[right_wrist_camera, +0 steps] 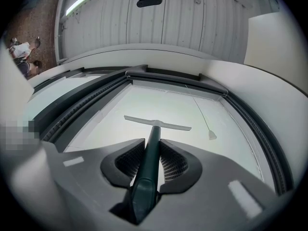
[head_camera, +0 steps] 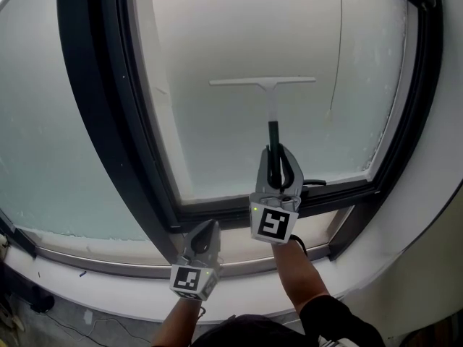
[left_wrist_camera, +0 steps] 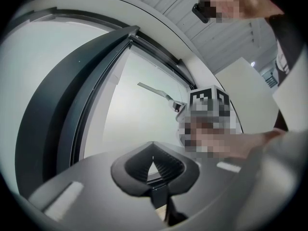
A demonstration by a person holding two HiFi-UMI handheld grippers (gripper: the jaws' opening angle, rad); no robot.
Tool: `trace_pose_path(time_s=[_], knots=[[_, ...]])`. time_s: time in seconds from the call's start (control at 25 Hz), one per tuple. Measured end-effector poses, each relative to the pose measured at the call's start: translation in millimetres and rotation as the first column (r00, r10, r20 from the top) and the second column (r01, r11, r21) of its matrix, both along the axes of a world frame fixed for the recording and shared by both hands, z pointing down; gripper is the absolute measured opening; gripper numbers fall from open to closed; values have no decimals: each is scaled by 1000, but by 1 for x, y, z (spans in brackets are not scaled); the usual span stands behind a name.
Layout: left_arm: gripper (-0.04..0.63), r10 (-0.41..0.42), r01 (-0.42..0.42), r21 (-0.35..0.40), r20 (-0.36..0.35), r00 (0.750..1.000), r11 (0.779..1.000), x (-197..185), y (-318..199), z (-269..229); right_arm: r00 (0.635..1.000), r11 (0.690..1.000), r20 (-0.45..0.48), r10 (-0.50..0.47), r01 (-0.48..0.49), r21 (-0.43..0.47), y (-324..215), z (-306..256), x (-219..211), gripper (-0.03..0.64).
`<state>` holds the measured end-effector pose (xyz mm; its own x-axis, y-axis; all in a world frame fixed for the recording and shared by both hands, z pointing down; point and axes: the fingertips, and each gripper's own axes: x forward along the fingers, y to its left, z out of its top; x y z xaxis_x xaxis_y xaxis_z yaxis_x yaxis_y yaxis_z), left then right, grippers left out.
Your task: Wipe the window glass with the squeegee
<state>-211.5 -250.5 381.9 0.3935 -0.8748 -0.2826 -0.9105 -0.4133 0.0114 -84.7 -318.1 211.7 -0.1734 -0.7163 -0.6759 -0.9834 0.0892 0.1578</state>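
No word, number or brand name is legible. The white cube [head_camera: 274, 224] on the right claw [head_camera: 278, 157] and its twin [head_camera: 192, 280] on the left claw [head_camera: 208, 228] bear only black square code patterns.

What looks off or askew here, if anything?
Nothing stands out. The squeegee blade sits level on the glass, handle clamped in the right hand-held gripper. A thin cord hangs right of it, clear of the blade.
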Motion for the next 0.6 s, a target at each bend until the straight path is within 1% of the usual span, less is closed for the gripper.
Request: trace_pose_path(time_s=[0.36, 0.6], knots=[[-2, -14, 13, -20, -25, 1000, 1000, -6, 0, 6, 1000, 1000, -16, 4, -4, -25, 4, 19, 0, 97], [-2, -6, 6, -18, -10, 1000, 1000, -5, -3, 8, 1000, 999, -24, 7, -8, -51, 6, 31, 0, 97]])
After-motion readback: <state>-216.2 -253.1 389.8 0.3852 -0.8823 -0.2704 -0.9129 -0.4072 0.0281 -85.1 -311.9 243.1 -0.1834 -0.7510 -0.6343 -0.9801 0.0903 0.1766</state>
